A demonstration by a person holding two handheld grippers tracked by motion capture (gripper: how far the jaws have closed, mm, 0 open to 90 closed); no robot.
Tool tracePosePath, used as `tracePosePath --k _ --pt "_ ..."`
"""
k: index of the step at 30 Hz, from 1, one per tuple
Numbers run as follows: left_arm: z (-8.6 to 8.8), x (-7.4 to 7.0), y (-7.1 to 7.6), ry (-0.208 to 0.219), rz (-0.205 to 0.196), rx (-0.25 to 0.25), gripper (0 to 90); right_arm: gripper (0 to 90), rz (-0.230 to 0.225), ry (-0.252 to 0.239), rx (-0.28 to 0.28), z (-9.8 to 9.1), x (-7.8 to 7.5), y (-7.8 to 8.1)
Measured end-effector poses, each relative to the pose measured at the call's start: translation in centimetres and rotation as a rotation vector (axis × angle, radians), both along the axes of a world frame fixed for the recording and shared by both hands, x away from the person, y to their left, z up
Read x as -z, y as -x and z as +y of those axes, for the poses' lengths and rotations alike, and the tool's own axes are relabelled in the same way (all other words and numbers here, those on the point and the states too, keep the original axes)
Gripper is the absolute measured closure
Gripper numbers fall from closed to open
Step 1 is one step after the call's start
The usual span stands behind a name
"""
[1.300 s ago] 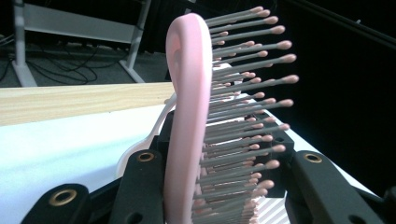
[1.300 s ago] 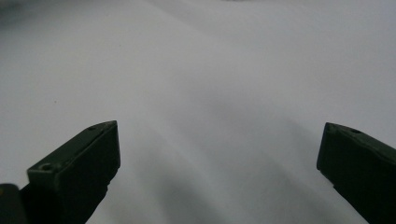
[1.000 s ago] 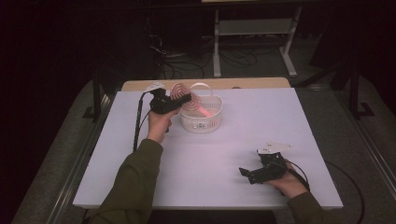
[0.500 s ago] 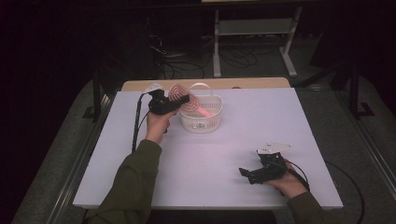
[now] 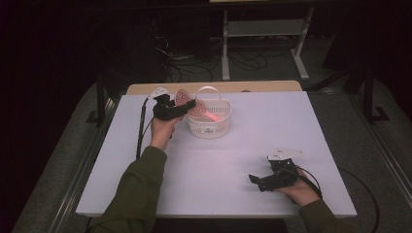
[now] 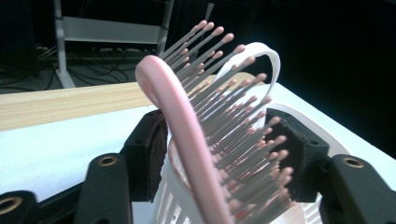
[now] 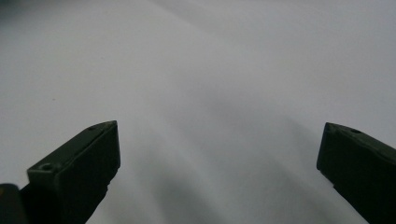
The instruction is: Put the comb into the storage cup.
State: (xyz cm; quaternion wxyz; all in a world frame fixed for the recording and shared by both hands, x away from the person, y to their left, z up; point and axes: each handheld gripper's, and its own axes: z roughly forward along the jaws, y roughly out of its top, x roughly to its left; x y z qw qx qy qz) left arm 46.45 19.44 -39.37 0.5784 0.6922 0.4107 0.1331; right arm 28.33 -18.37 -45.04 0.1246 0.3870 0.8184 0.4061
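Since a second ago my left tongs (image 5: 187, 104) have swung the pink hairbrush (image 5: 190, 104) a little leftward at the rim of the white basket (image 5: 208, 127); my right side has stayed put.

Nearest me, the right tongs (image 5: 252, 178) rest low at the near right of the white counter (image 5: 243, 145), held in my right hand (image 5: 299, 187). In the right gripper view their jaws stand wide apart with nothing but bare counter between them (image 7: 219, 140).

Farther out, my left hand (image 5: 163, 128) holds the left tongs up at the basket's left edge. In the left gripper view (image 6: 219, 154) the jaws are clamped on the hairbrush (image 6: 187, 135): one pad presses the pink back, the other meets the bristle side, and the head stands upright with its bristles (image 6: 233, 116) fanning away to the right. The handle end slants down into the basket (image 6: 175, 196), whose white loop handle (image 6: 266, 65) rises just behind the bristles.

Beyond the basket a strip of wooden board (image 5: 262, 86) runs along the counter's far edge, and past that a metal stand (image 5: 262, 29) and loose cables (image 5: 194, 58) sit on the dark floor.
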Motion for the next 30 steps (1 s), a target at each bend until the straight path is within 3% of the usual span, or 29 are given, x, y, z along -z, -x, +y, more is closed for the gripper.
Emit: tracePosePath --k 9,16,30 --pt "0.2 -0.1 0.2 -0.027 -0.014 0.01 30.4 0.0 0.001 0.002 0.001 0.0 0.0 0.0" --pt "-0.2 0.0 0.6 -0.098 -0.017 0.036 19.4 0.0 0.0 0.0 0.002 0.0 0.0 0.0" --pt "0.5 -0.8 1.2 -0.153 -0.044 0.042 7.8 0.0 -0.011 -0.002 0.013 -0.5 0.1 0.2"
